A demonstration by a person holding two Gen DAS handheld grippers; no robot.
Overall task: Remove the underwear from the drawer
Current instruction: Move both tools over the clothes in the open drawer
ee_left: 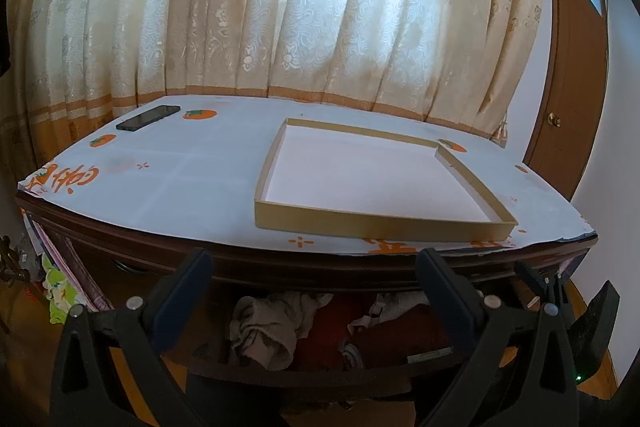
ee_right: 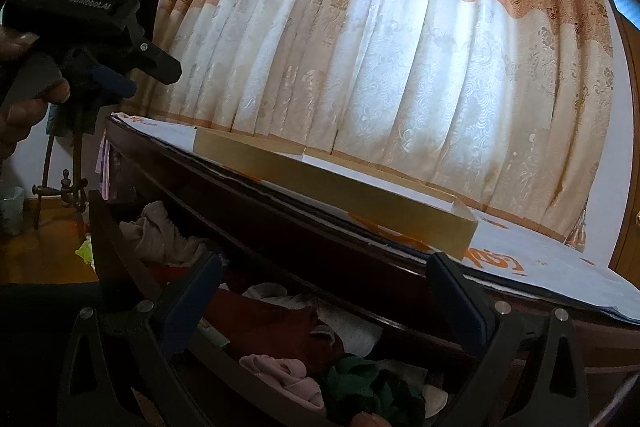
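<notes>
Both tongs wide, left and right | drawer clothes jumbled, underwear indistinguishable

Drawer open beneath the table edge

Above the drawer, the table lip overhangs; crumpled clothes fill its inside, front side unobstructed.

Both wrist views near, sharing drawer

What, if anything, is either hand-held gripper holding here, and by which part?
Nothing. The left hand-held gripper and the right hand-held gripper are both open above the open drawer, clear of the clothes.
</notes>
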